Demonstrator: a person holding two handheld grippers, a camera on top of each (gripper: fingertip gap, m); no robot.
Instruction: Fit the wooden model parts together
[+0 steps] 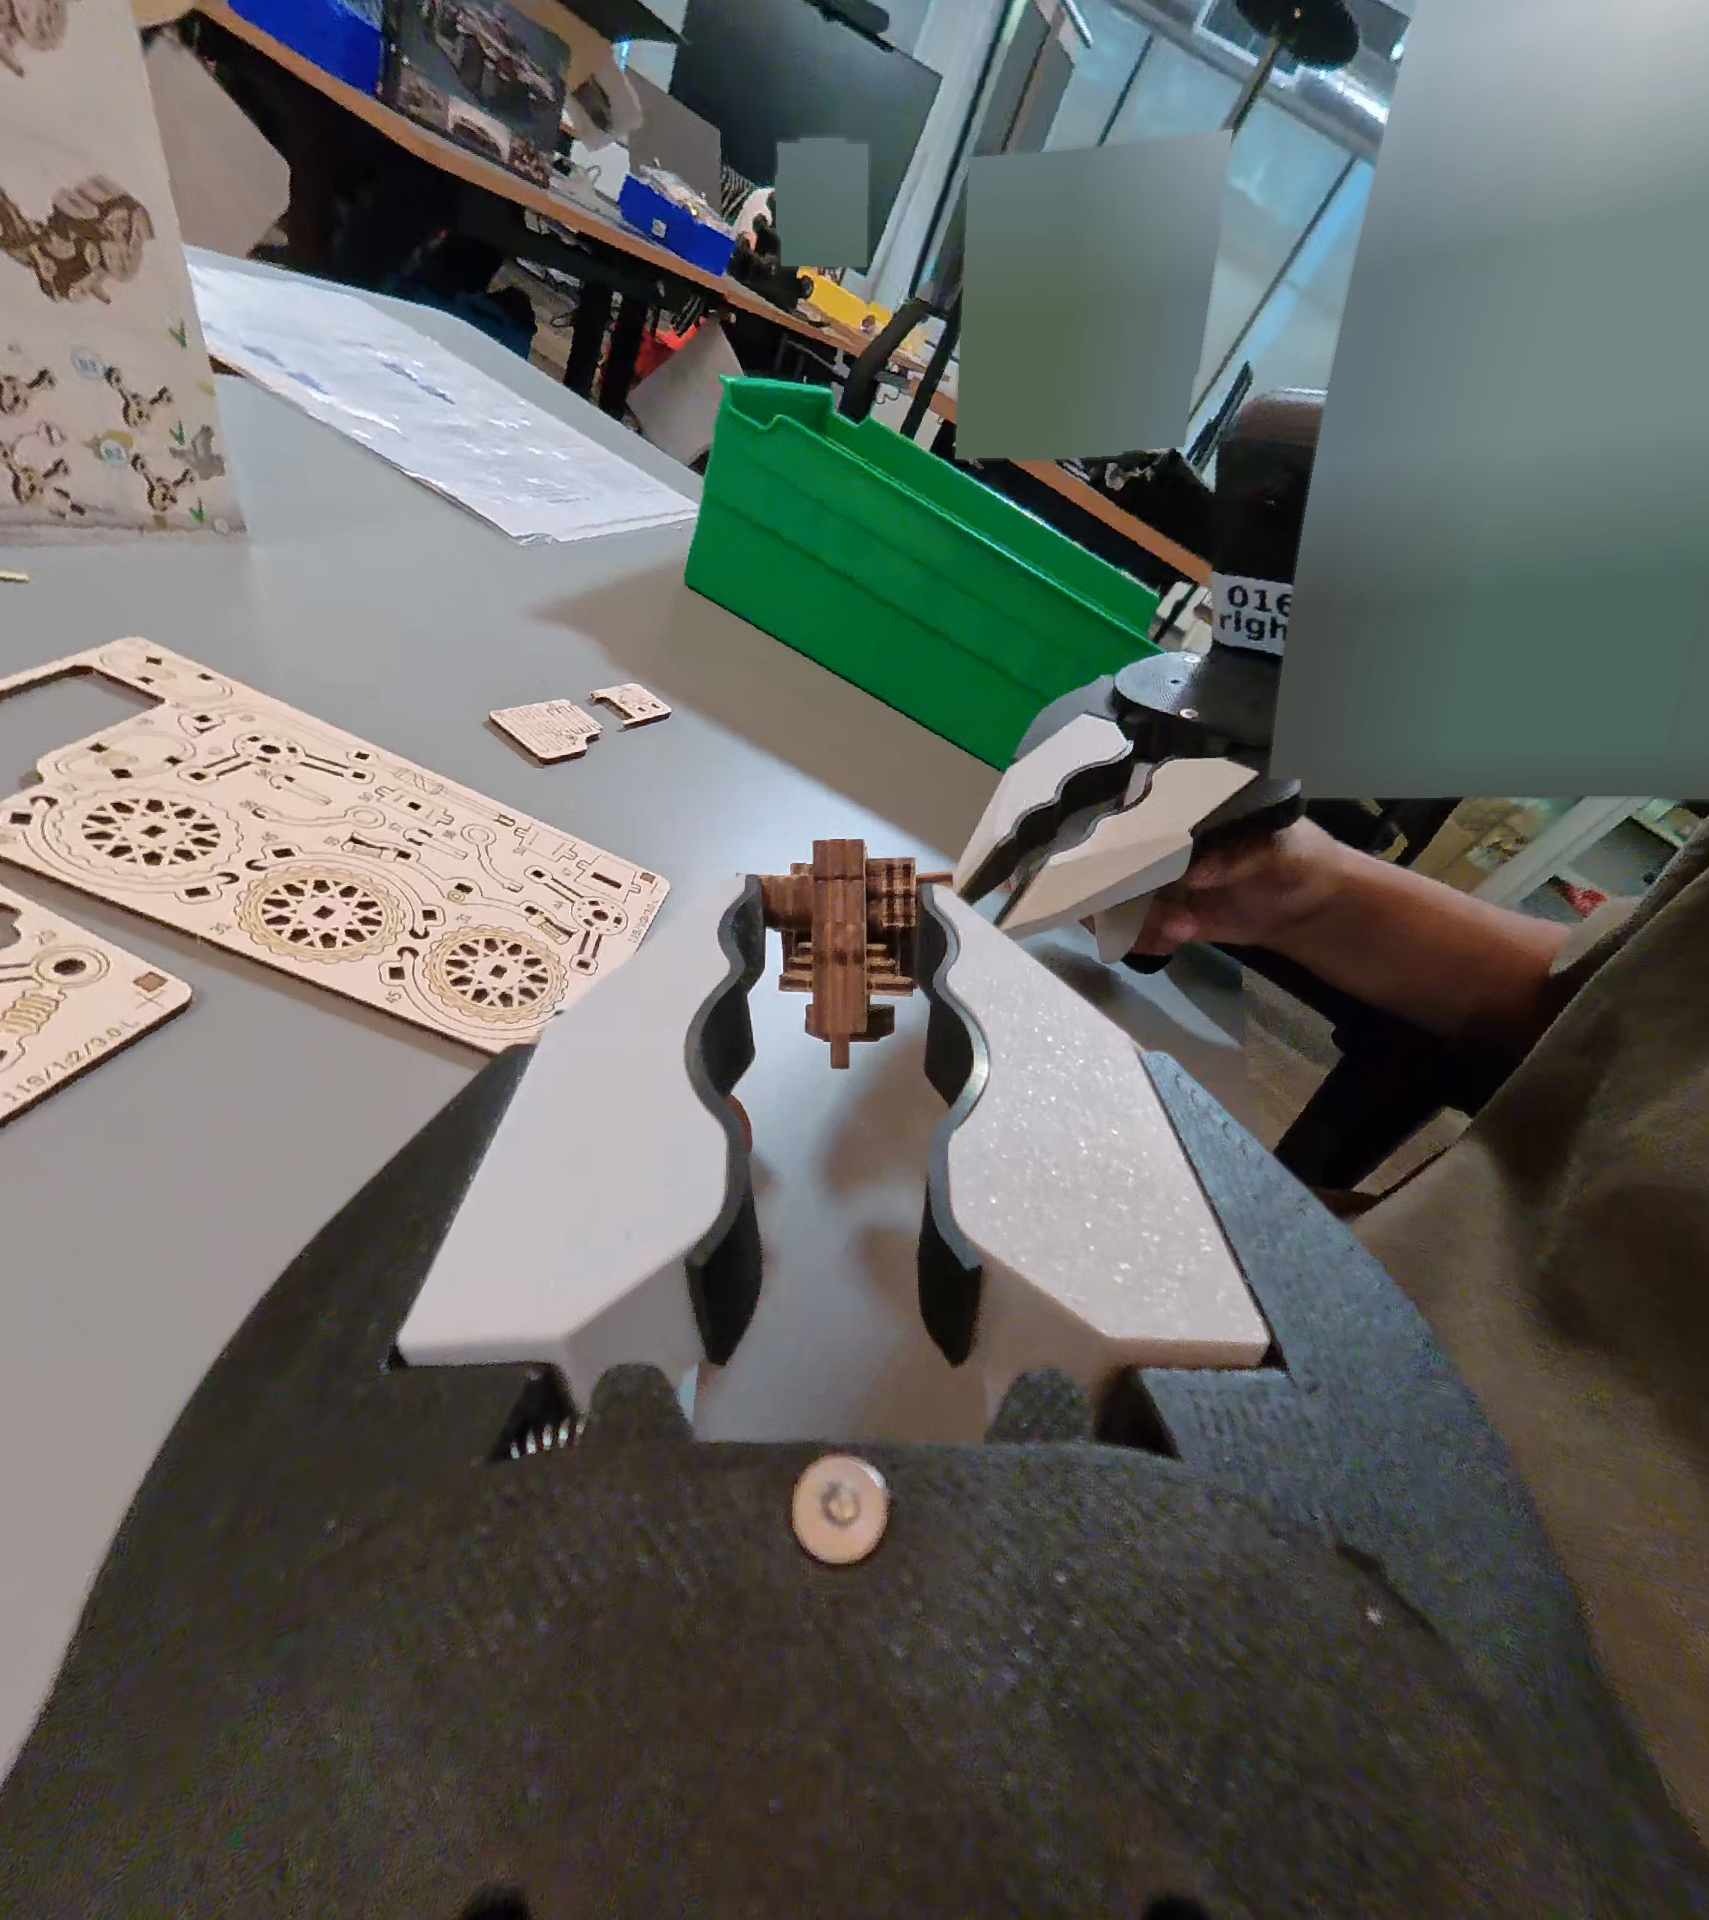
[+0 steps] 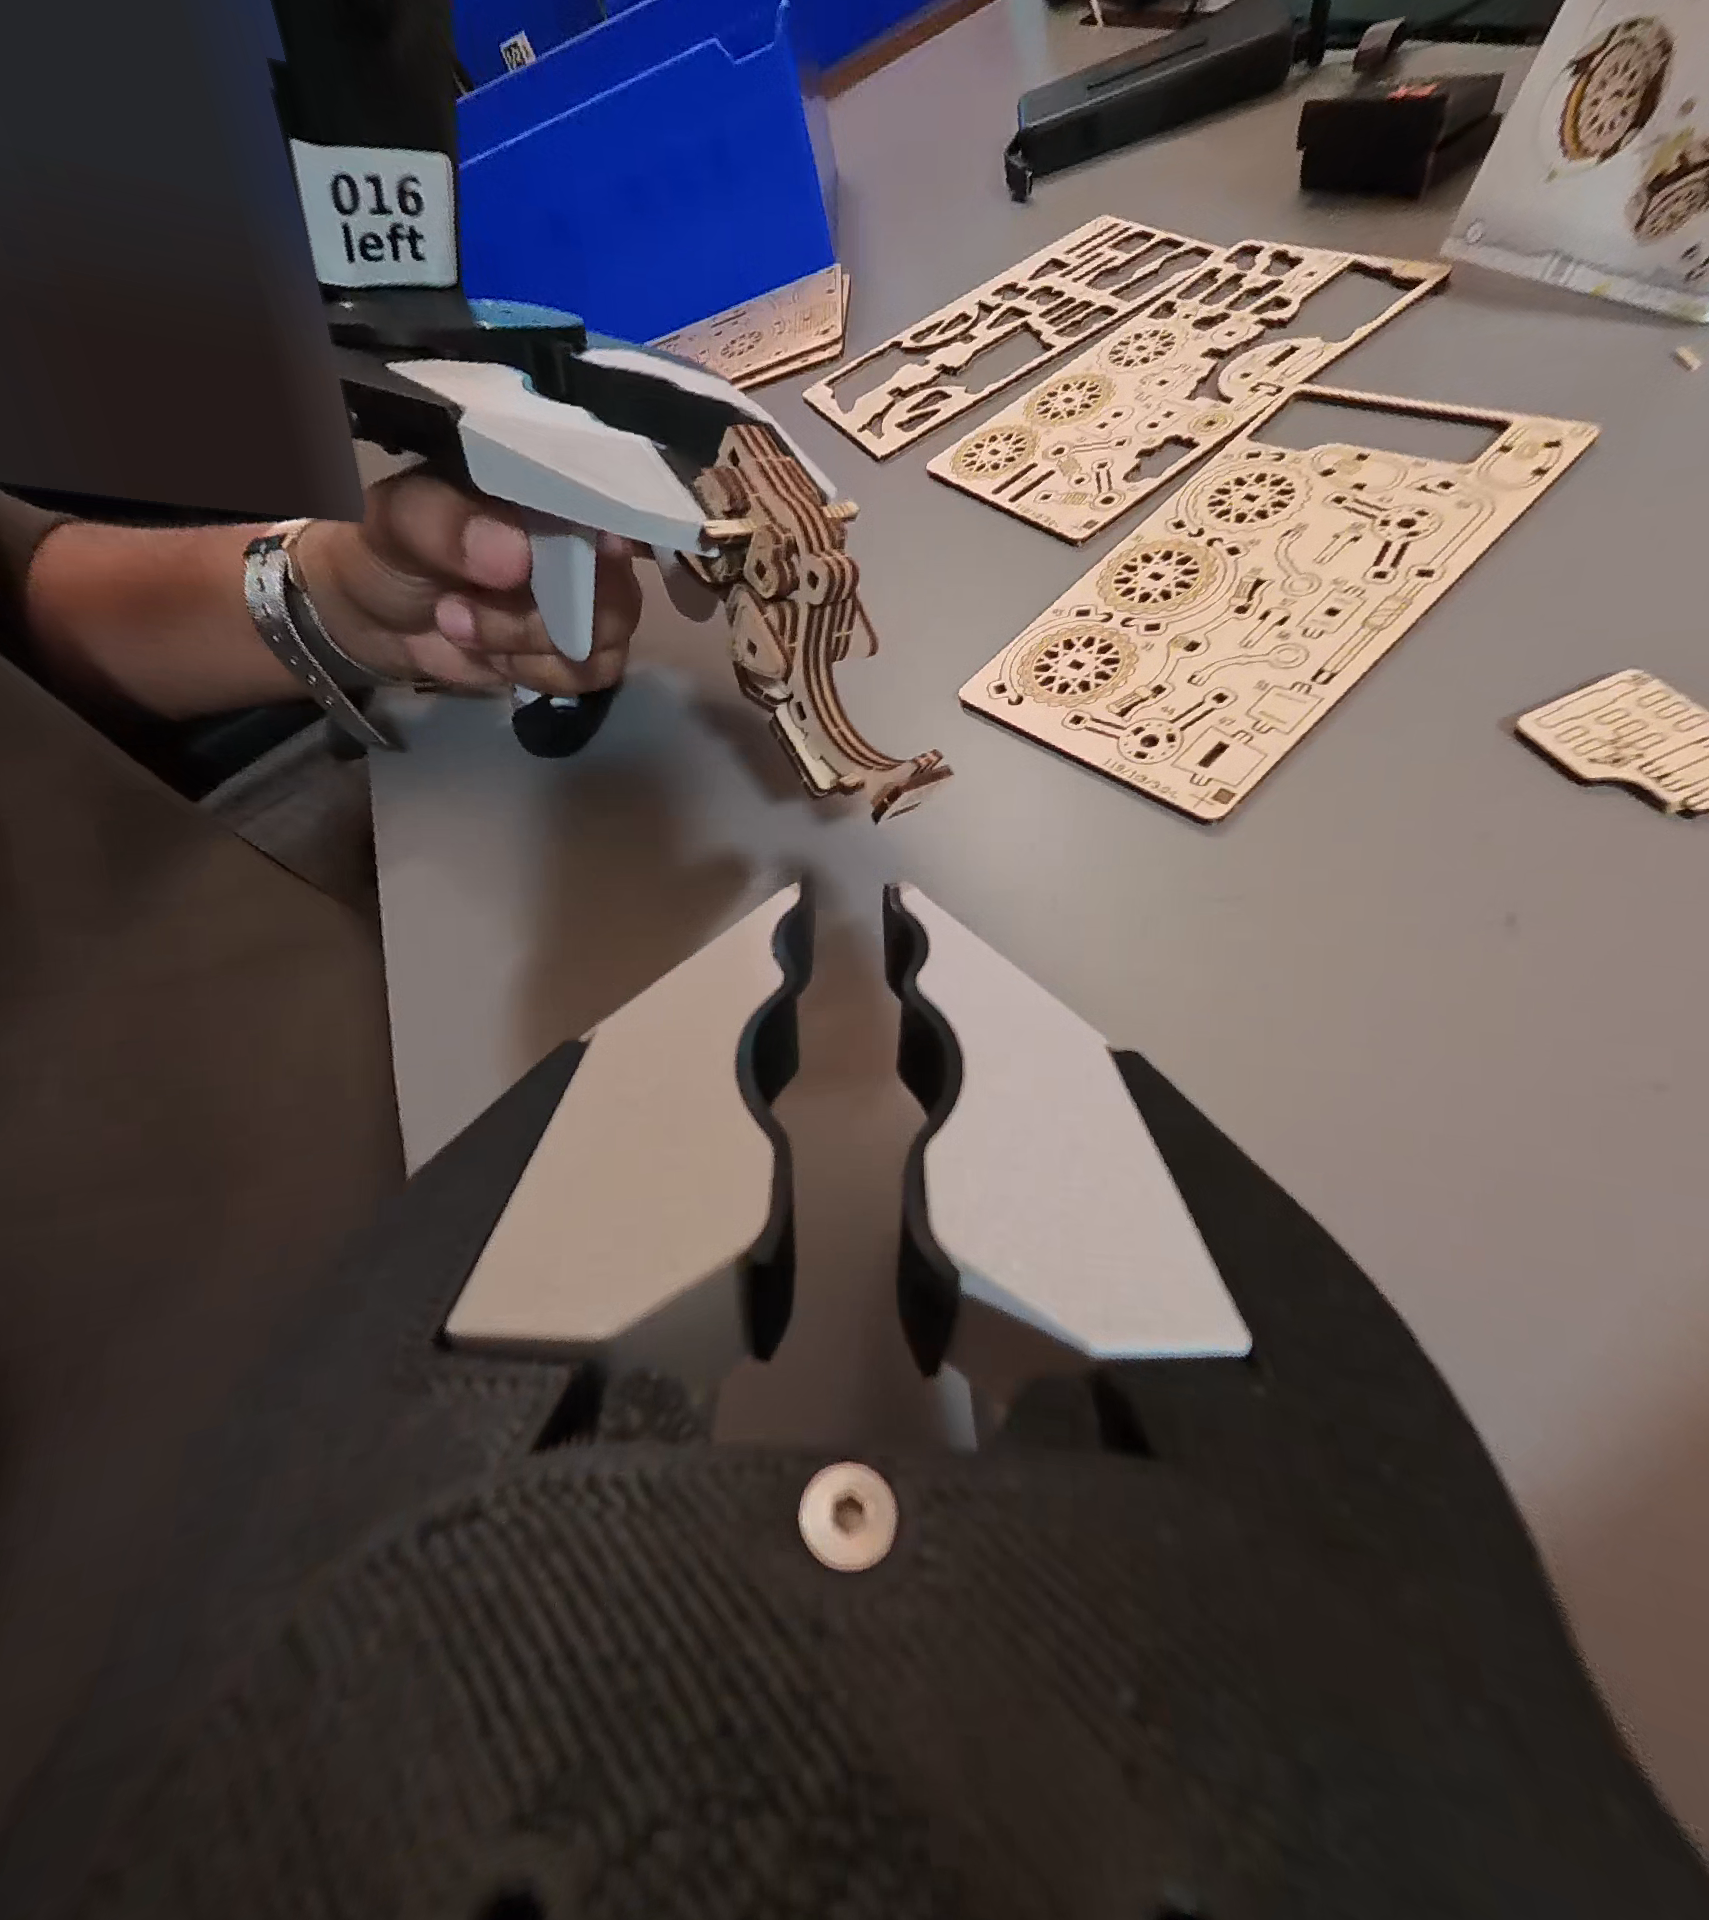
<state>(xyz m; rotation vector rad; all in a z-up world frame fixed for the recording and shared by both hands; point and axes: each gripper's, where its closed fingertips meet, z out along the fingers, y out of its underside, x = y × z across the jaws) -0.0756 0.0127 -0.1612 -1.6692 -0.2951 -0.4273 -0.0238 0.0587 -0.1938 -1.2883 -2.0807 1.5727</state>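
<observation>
My left gripper [image 1: 839, 894] is shut on a brown layered wooden model assembly [image 1: 845, 945] and holds it above the grey table [image 1: 206, 1195]. In the right wrist view the left gripper [image 2: 725, 499] grips the model's upper end, and the curved model [image 2: 798, 623] hangs down and to the right. My right gripper [image 2: 848, 894] is empty, its jaws a narrow gap apart, just below and in front of the model's lower tip. In the left wrist view the right gripper [image 1: 980, 894] has its tips right beside the model's right side.
Laser-cut wooden part sheets [image 1: 310, 852] [image 2: 1276, 603] lie flat on the table. A small loose wooden panel [image 1: 545, 727] [image 2: 1650, 753] lies apart from them. A green bin [image 1: 891, 582], a blue bin [image 2: 642, 187], an upright instruction booklet [image 1: 50, 312] and papers [image 1: 434, 416] stand around. The small loose wooden panel [image 2: 1650, 753] lies around 15 cm away from my right fingertips. Look for it in the left wrist view [image 1: 566, 728] too.
</observation>
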